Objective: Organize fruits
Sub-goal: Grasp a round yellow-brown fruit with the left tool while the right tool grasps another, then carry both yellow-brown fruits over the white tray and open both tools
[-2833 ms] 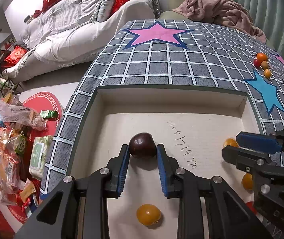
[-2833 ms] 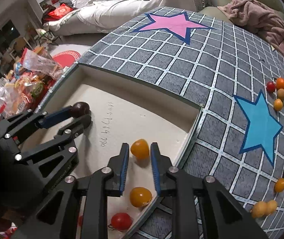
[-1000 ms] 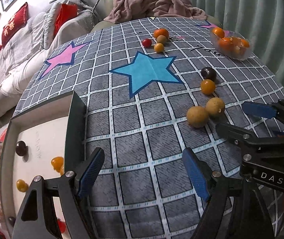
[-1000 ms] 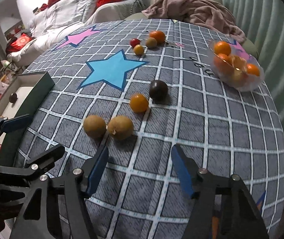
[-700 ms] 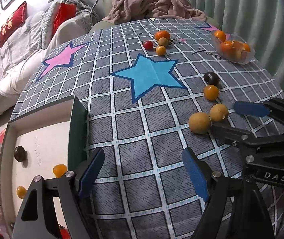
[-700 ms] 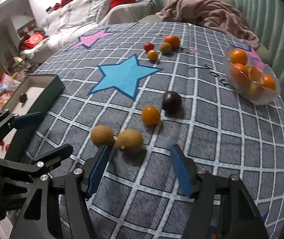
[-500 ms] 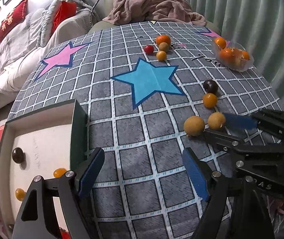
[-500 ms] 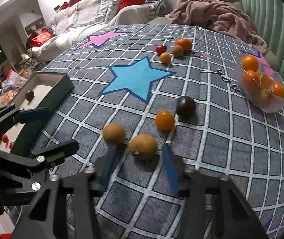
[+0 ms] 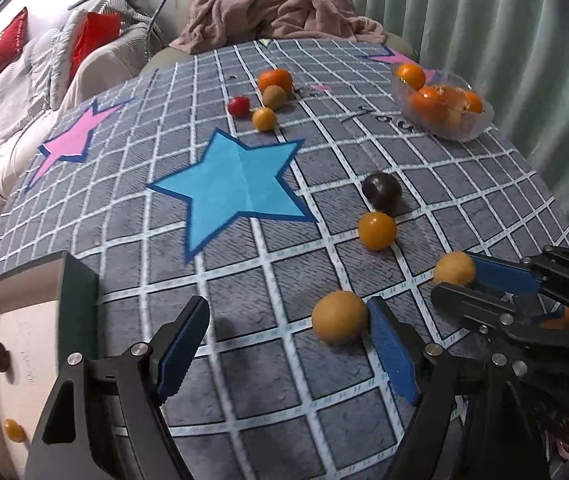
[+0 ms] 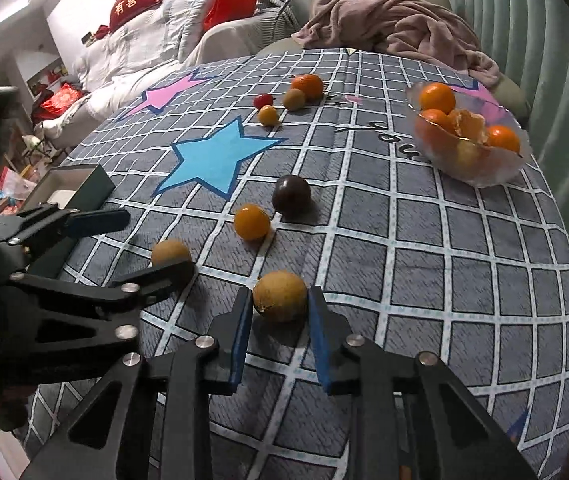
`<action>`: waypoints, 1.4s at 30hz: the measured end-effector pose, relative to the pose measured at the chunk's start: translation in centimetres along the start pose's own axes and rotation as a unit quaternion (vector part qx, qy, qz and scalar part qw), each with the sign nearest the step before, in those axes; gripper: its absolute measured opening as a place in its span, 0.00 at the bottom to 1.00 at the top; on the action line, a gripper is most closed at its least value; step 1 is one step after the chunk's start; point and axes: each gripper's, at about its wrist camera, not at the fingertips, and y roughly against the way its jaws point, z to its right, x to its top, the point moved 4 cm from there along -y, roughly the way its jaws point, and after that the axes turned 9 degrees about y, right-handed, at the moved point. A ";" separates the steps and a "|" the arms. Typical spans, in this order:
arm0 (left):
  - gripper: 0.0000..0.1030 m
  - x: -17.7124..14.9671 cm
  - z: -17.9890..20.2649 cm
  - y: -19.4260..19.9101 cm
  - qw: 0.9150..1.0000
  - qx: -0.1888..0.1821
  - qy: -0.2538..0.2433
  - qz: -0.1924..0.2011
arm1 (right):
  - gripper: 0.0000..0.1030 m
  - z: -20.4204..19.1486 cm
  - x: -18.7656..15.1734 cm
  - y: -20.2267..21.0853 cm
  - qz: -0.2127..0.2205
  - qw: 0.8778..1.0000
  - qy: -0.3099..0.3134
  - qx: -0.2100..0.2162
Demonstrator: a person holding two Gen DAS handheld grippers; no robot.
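My right tongs point(image 10: 280, 320) have just been closing and now grip a brown fruit point(image 10: 280, 295); my left tongs point(image 9: 284, 340) gape wide beside another brown fruit point(image 9: 339, 317).

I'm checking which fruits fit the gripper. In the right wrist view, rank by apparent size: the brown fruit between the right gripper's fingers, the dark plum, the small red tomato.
1. Brown fruit, though it lies nearest the camera.
2. Dark plum.
3. Red tomato, farthest away, so its real size is unsure.
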 end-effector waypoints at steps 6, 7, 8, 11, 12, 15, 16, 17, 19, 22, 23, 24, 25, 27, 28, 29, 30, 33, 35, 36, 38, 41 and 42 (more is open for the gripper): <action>0.35 -0.1 0.9 0.2 1.000 -0.017 -0.004 0.002 | 0.29 0.0 -0.1 0.0 0.001 1.000 -0.002 0.000; 0.30 -0.1 1.1 0.2 1.000 -0.018 -0.007 0.000 | 0.29 0.0 -0.1 0.0 0.000 1.000 -0.004 -0.001; 0.27 -0.1 1.3 0.3 1.000 -0.017 -0.009 0.000 | 0.29 0.0 -0.2 0.1 0.000 1.000 -0.006 -0.002; 0.27 -0.7 1.3 0.6 1.000 -0.014 -0.001 0.002 | 0.29 0.0 -0.6 0.4 -0.002 1.000 -0.015 -0.002; 0.27 -0.9 1.2 0.9 1.000 -0.015 0.003 0.002 | 0.29 -0.1 -0.8 0.6 -0.002 1.000 -0.018 -0.002; 0.27 -2.4 0.7 1.7 1.000 -0.012 0.016 0.003 | 0.29 -0.3 -1.8 1.3 -0.005 1.000 -0.027 -0.002; 0.27 -3.0 0.6 2.1 1.000 -0.009 0.018 0.005 | 0.29 -0.4 -2.0 1.5 -0.005 1.000 -0.028 -0.002; 0.27 -3.6 0.6 2.5 1.000 -0.005 0.018 0.008 | 0.29 -0.6 -2.4 1.8 -0.005 1.000 -0.031 -0.001; 0.27 -4.9 0.3 3.3 1.000 0.003 0.020 0.012 | 0.29 -1.0 -3.2 2.3 -0.006 0.999 -0.035 0.002; 0.27 -6.9 -0.3 4.6 0.999 0.007 0.035 0.010 | 0.29 -1.7 -4.5 3.3 -0.009 0.999 -0.039 0.006; 0.27 -7.6 -0.5 5.1 0.999 0.012 0.040 0.010 | 0.29 -2.0 -4.9 3.5 -0.010 0.999 -0.041 0.007; 0.27 -8.2 -0.6 5.4 0.999 0.015 0.044 0.009 | 0.29 -2.2 -5.3 3.9 -0.011 0.999 -0.042 0.008; 0.27 -8.7 -0.7 5.7 0.999 0.017 0.047 0.009 | 0.29 -2.5 -5.7 4.1 -0.011 0.999 -0.043 0.008; 0.27 -9.7 -1.0 6.4 0.998 0.021 0.054 0.008 | 0.29 -3.1 -6.6 4.8 -0.011 0.999 -0.044 0.005; 0.27 -10.3 -1.1 6.8 0.998 0.023 0.058 0.009 | 0.29 -3.3 -7.0 5.1 -0.012 0.999 -0.046 0.005; 0.27 -10.6 -1.3 7.0 0.998 0.024 0.061 0.010 | 0.29 -3.5 -7.4 5.4 -0.011 0.999 -0.048 0.004; 0.27 -11.1 -1.4 7.3 0.997 0.026 0.065 0.012 | 0.29 -3.8 -7.9 5.8 -0.011 0.999 -0.051 0.003; 0.27 -12.4 -1.5 8.1 0.997 0.033 0.072 0.019 | 0.29 -4.4 -9.3 6.7 -0.008 0.998 -0.055 -0.004; 0.27 -13.1 -1.5 8.5 0.997 0.035 0.071 0.023 | 0.29 -4.8 -9.9 7.1 -0.006 0.998 -0.058 -0.005; 0.27 -13.3 -1.5 8.6 0.997 0.036 0.071 0.023 | 0.29 -5.0 -10.1 7.3 -0.006 0.998 -0.060 -0.006; 0.27 -13.5 -1.7 8.8 0.996 0.034 0.074 0.020 | 0.30 -5.3 -10.4 7.6 -0.010 0.998 -0.059 -0.005; 0.27 -13.7 -2.1 9.1 0.996 0.026 0.086 0.013 | 0.30 -5.8 -10.4 8.2 -0.010 0.998 -0.058 -0.006; 0.27 -13.8 -2.4 9.2 0.995 0.022 0.092 0.013 | 0.30 -5.9 -10.3 8.5 -0.008 0.998 -0.056 -0.008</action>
